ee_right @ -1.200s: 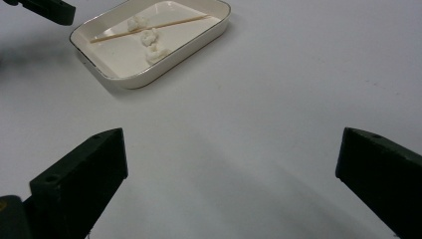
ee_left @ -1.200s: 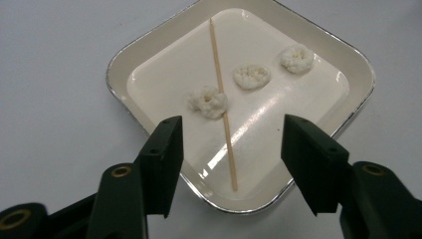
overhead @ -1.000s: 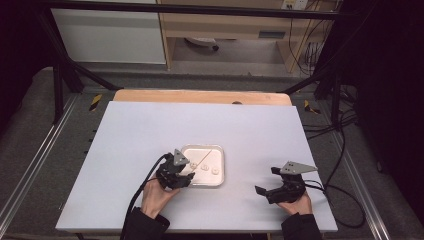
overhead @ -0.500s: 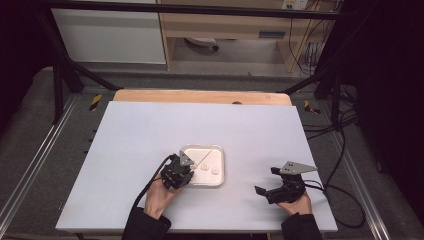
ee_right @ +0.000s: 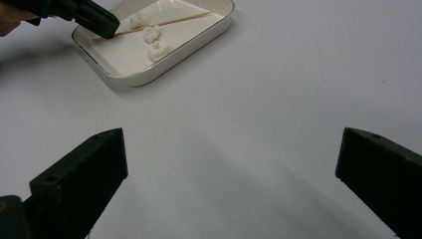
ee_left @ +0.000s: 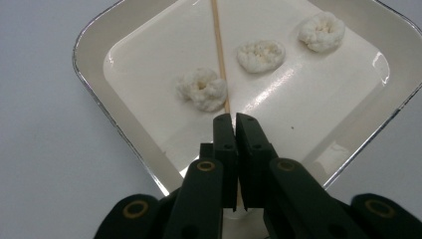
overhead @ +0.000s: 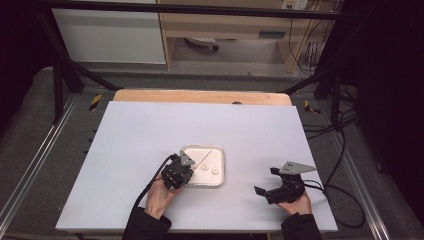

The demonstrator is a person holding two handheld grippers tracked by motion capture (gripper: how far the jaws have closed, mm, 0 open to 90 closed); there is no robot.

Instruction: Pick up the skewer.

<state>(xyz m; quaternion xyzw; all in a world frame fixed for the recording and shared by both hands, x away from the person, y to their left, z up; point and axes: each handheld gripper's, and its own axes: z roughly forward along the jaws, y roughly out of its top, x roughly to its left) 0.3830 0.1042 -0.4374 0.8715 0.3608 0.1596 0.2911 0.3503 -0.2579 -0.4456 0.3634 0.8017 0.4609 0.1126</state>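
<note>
A white tray point(overhead: 220, 172) sits on the pale bench point(overhead: 150, 135), a little toward 6 o'clock from the middle. No words, brand or label can be read on the tray or the grippers.

A thin wooden stick point(ee_left: 217, 47) lies in the tray. In the left gripper view it runs from the gripper up toward 12 o'clock. Three small white dough lumps lie in the tray too. One lump point(ee_left: 201, 88) touches the stick on its 9 o'clock side. A second lump point(ee_left: 260, 55) is near the stick at 3 o'clock. The third lump point(ee_left: 322, 31) is farther off toward 2 o'clock.

The left gripper point(ee_left: 234, 122) is at the tray's 9 o'clock edge in the high view, over the near rim. Its jaws have just been closing. Now they are clenched on the near end of the stick, with only a thin slit between them where the stick goes in. The far end of the stick rests on the tray floor.

The right gripper point(overhead: 265, 182) is on the bench at about 4 o'clock from the tray, well apart from it. Its jaws stand wide and grasp nothing. Bare bench shows between them in the right gripper view. The right hand point(overhead: 295, 205) holds it from behind.
</note>
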